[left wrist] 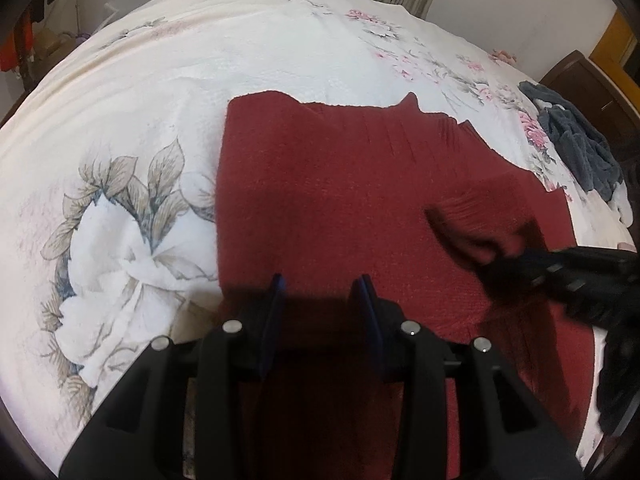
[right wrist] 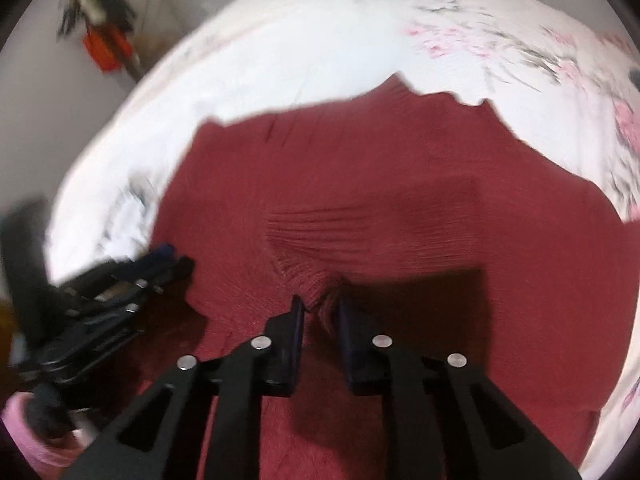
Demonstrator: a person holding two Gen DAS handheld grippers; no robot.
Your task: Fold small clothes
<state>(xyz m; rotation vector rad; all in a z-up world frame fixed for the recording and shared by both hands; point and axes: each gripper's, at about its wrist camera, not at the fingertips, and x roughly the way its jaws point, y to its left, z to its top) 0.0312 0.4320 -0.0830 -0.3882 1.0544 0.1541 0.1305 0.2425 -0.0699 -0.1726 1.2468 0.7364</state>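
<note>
The right gripper (right wrist: 318, 308) is pinching a ribbed cuff (right wrist: 312, 264) of the red sweater (right wrist: 400, 208), so this looks like the sleeve fold-in step. The left gripper (left wrist: 322, 284) hangs just over the sweater's body with its jaws spread, gripping nothing. The sweater lies mostly flat on the floral bedspread (left wrist: 160, 92), with a dark grey garment (left wrist: 576, 140) off near the far edge. Next move, I'd guess: lay that sleeve across the body and flatten it.
</note>
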